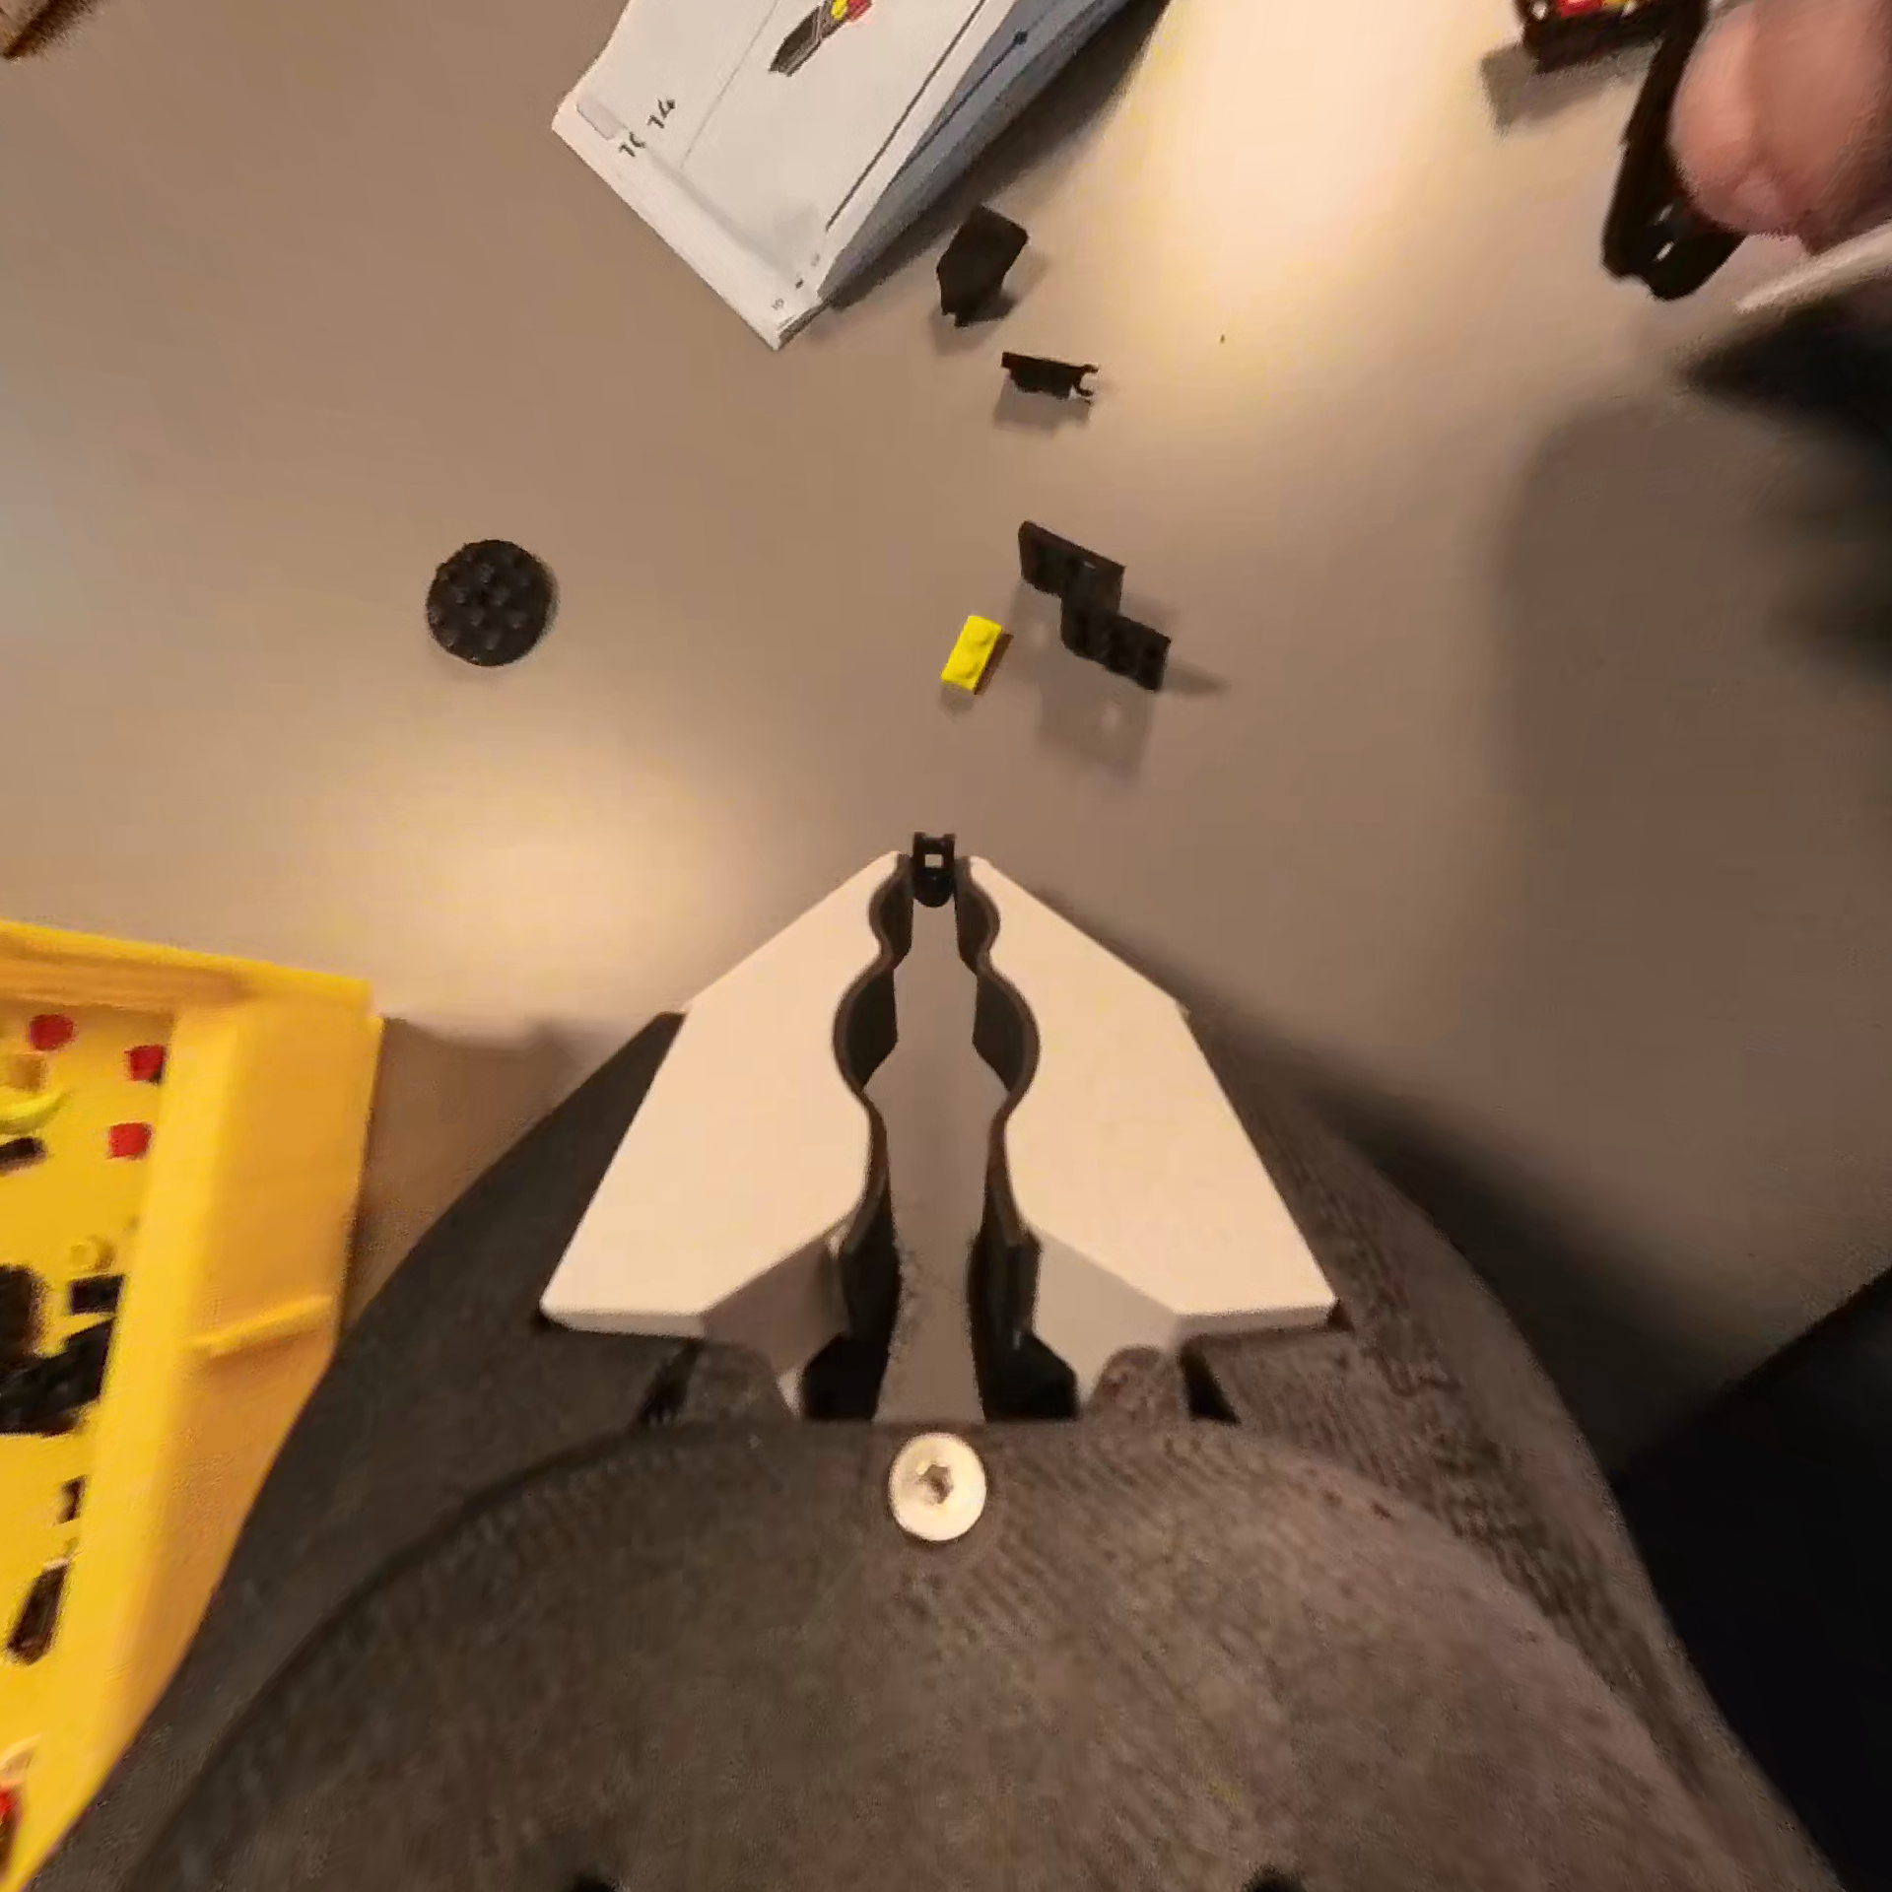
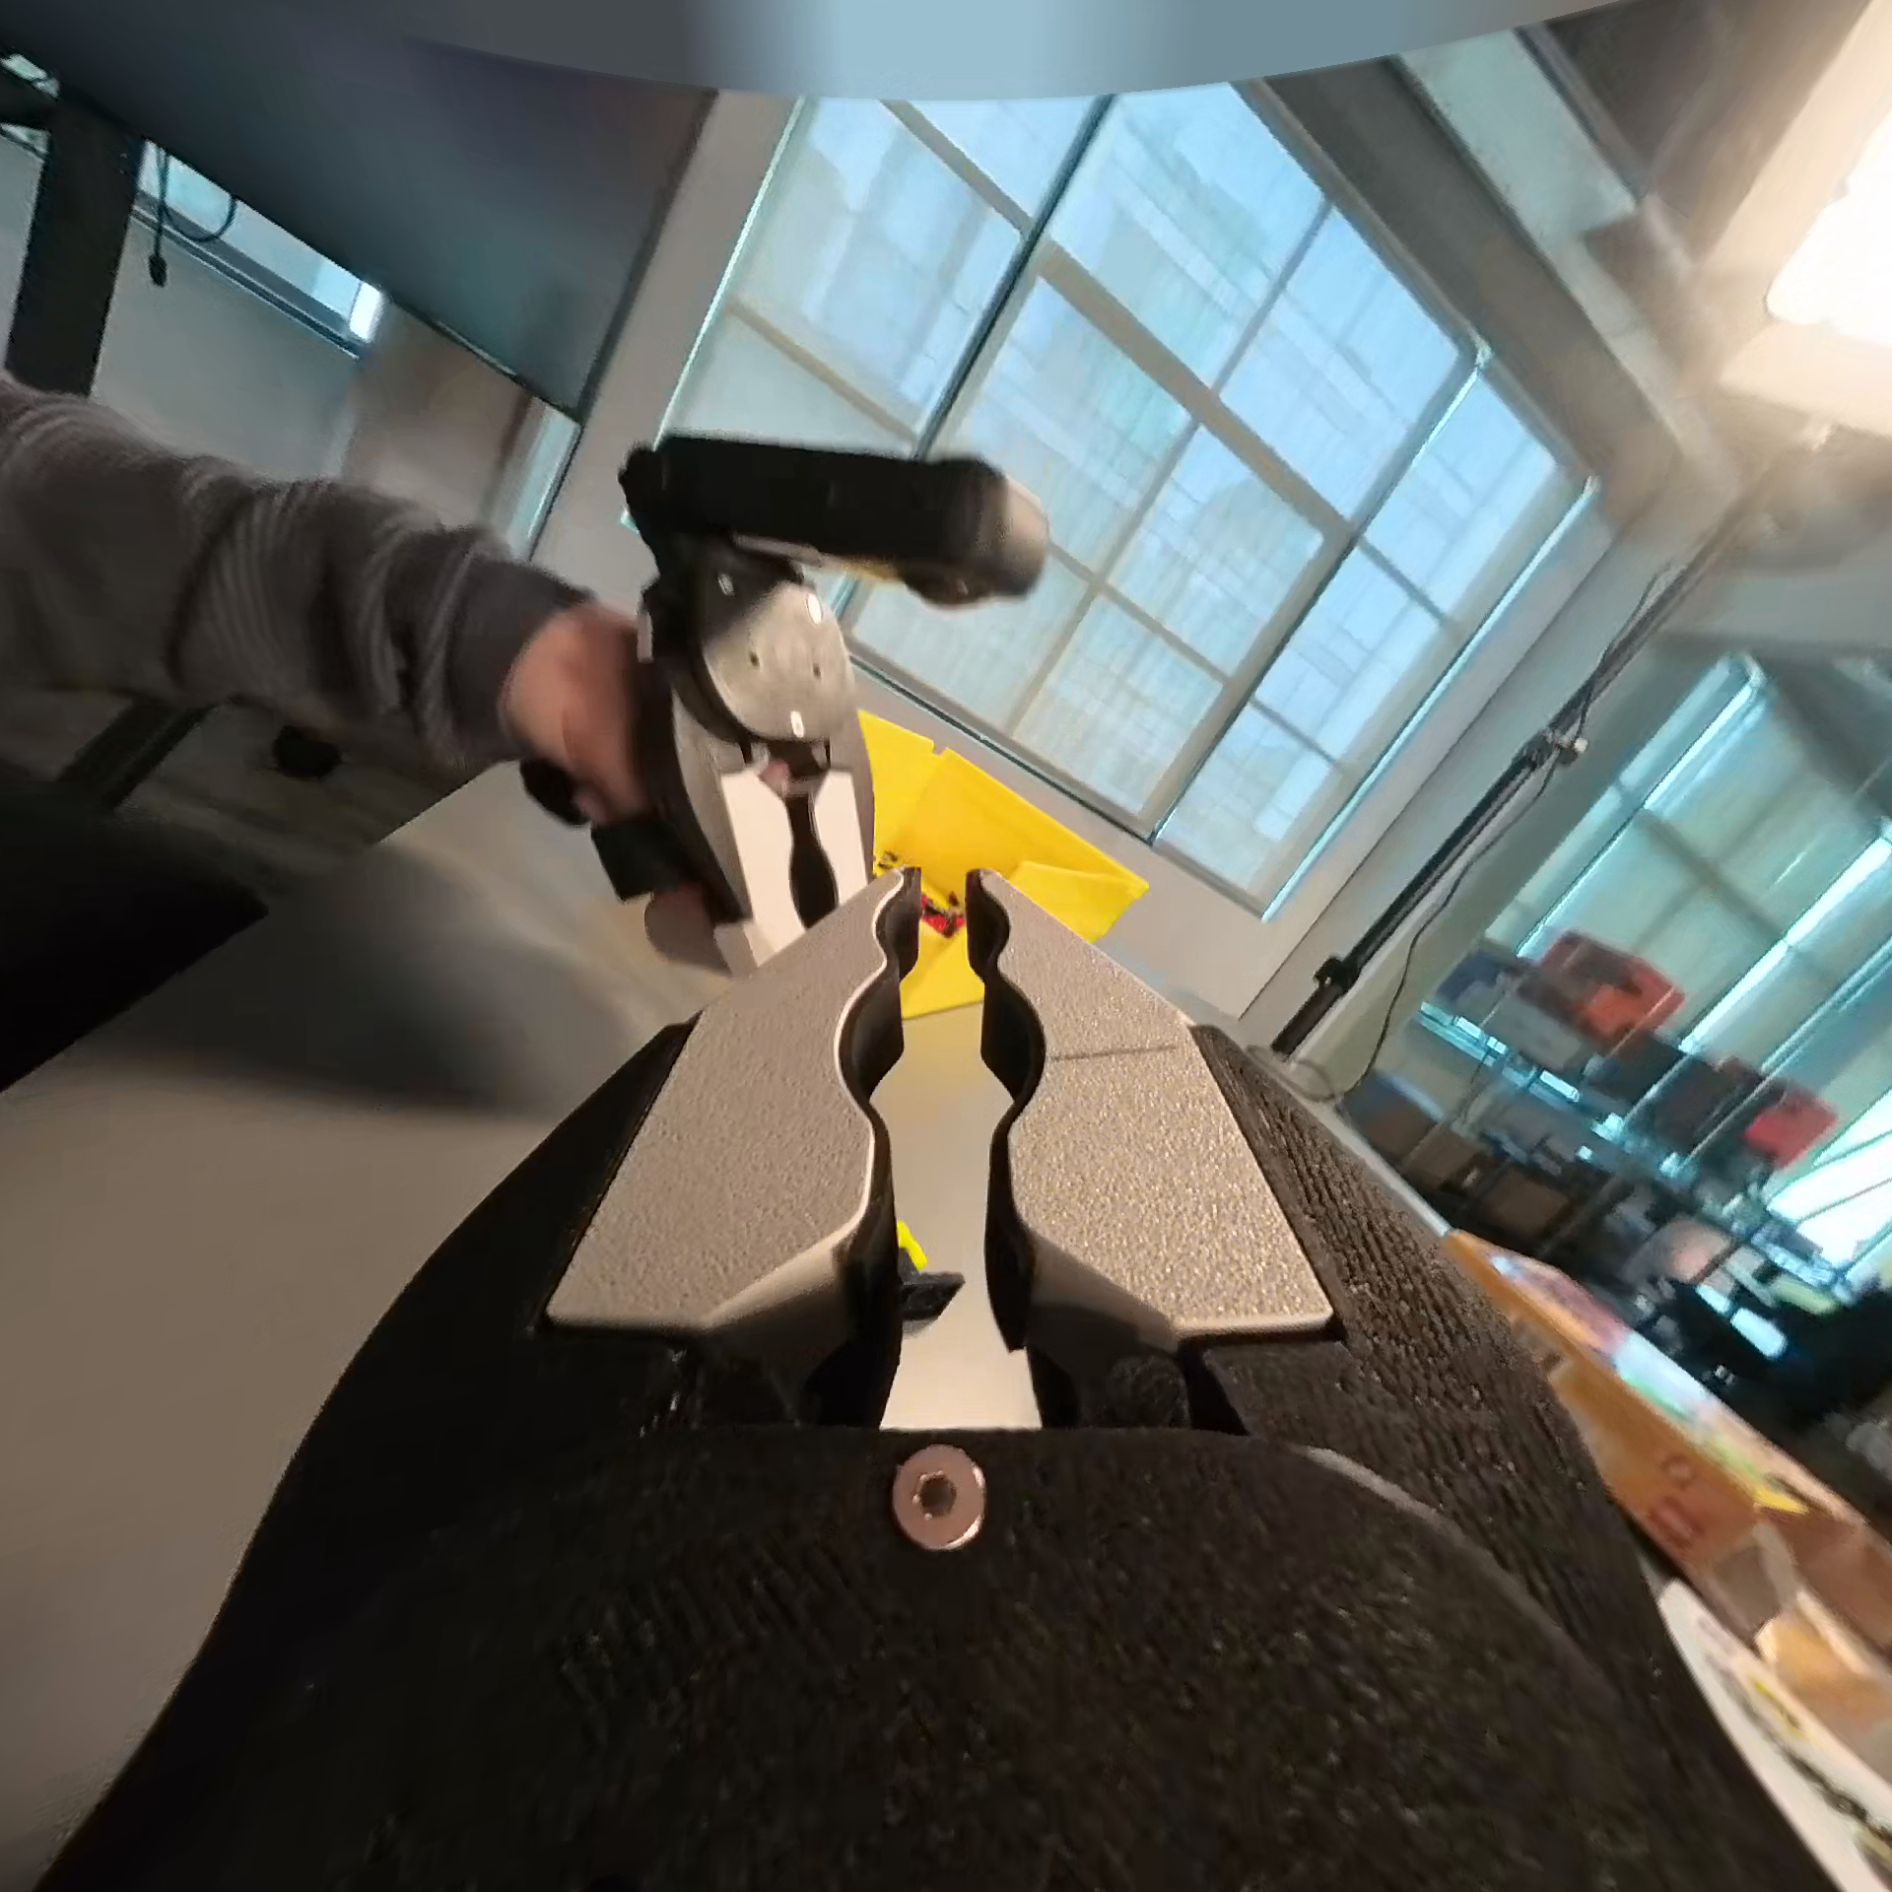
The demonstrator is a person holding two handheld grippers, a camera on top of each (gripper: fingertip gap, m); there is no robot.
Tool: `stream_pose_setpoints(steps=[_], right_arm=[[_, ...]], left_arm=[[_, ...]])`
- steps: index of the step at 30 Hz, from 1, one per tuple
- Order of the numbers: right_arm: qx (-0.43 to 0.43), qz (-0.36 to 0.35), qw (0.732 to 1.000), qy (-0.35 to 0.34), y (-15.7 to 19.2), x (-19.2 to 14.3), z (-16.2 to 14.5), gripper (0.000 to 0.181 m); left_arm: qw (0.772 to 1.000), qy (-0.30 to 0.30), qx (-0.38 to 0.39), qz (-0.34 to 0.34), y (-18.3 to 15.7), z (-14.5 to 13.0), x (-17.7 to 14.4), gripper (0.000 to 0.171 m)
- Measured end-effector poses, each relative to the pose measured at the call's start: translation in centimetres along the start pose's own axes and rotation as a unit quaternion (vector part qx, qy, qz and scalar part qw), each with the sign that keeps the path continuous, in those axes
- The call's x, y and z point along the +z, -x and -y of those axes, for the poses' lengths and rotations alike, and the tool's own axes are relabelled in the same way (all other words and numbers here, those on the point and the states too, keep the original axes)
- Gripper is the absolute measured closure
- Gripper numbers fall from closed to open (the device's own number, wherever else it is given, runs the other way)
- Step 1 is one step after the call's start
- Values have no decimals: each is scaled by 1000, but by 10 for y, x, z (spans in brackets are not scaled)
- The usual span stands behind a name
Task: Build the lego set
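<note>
Left gripper (image 1: 934,870) hangs over the beige bench (image 1: 307,410), its white fingers (image 1: 778,1106) pinched narrow on a tiny black lego piece (image 1: 934,868) right at the tips. Ahead of it, centre frame, lie a small yellow plate (image 1: 975,651) and just beside it a black stepped piece (image 1: 1093,604); a round black plate (image 1: 492,602) sits well apart at centre left. The instruction booklet (image 1: 809,133) lies at the top, and the yellow sorting tray (image 1: 246,1177) at lower left. Right gripper (image 2: 940,889) is tilted up toward the windows (image 2: 1177,491), fingers (image 2: 758,1126) slightly apart, holding nothing.
</note>
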State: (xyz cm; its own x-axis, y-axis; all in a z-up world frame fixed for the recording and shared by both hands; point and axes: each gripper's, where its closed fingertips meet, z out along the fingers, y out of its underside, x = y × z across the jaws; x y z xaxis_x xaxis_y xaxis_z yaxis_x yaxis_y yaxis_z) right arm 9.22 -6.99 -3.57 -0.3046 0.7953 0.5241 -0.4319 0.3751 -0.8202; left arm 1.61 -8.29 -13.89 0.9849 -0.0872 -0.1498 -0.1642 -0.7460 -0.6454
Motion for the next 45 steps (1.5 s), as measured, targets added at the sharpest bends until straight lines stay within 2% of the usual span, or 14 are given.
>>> stream_pose_setpoints(steps=[3, 6, 11, 15, 18, 20, 22, 25, 28, 31, 35, 38, 45], right_arm=[[-28, 2, 1000, -1, 5, -2, 3, 176], [-50, 10, 999, -6, 12, -3, 7, 176], [-50, 3, 999, -3, 9, -5, 6, 176], [-54, 5, 999, -2, 10, -6, 7, 177], [-50, 2, 999, -1, 8, -7, 7, 176], [-45, 0, 999, -1, 7, -7, 7, 176], [-44, 1, 999, -1, 7, -7, 7, 176], [-45, 2, 999, 2, 7, -7, 5, 176], [-39, -2, 999, 9, 4, -7, 2, 175], [-30, -5, 999, 20, 1, -6, -3, 175], [-17, -12, 999, 35, -4, -5, -11, 173], [-9, -12, 999, 40, -6, -5, -14, 172], [-7, -13, 999, 51, -7, -3, -18, 171]], left_arm=[[1000, 1, -23, -15, -4, 0, 7, 164], [998, 50, -27, 12, 2, -15, 16, 156], [999, 12, -28, 15, -2, 0, 15, 140], [993, -78, -26, 80, 23, 23, -29, 136], [972, -127, -54, 191, 79, 24, -89, 139], [958, -121, -80, 248, 120, 13, -125, 145], [964, -61, -80, 247, 151, -3, -138, 146], [970, 90, -58, 219, 190, -38, -133, 149], [952, 245, -67, 170, 213, -77, -120, 145], [929, 345, -77, 109, 221, -107, -108, 144], [896, 437, -71, 5, 215, -142, -97, 130], [873, 486, -37, 10, 229, -162, -97, 131], [844, 536, 6, 17, 240, -176, -95, 132]])
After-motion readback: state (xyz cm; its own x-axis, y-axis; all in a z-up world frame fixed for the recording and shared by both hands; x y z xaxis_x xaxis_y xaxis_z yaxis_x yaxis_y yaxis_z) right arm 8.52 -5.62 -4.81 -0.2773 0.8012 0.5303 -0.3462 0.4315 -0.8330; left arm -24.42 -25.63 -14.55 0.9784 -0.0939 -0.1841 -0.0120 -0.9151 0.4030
